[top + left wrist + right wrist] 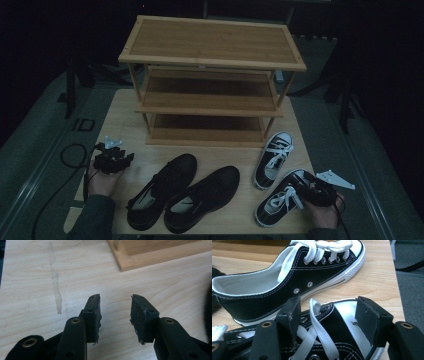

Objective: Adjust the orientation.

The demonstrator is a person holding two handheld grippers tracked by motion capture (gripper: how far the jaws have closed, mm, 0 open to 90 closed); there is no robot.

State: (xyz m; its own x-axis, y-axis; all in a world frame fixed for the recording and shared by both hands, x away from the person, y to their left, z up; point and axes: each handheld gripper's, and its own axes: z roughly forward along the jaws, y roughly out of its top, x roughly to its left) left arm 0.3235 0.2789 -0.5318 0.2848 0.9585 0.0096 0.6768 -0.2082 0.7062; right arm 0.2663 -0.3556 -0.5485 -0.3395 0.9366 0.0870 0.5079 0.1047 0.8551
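A pair of black-and-white lace-up sneakers lies at the table's right. The farther sneaker (272, 160) (287, 285) points its toe at the rack. The nearer sneaker (280, 200) (329, 340) lies slanted at the front edge. My right gripper (312, 189) (329, 301) is open, with one jaw on each side of that sneaker's laced front and white toe. Two plain black shoes (162, 190) (202, 200) lie side by side at the front middle. My left gripper (125, 159) (115, 298) is open over bare wood, left of the black shoes, with nothing between its jaws.
A three-shelf bamboo shoe rack (212, 42) (155, 257) stands at the back of the wooden table (125, 115) (37, 277), all shelves bare. A faint stain streak (56, 292) marks the wood. A black cable (70, 150) loops off the table's left side. Dark floor surrounds the table.
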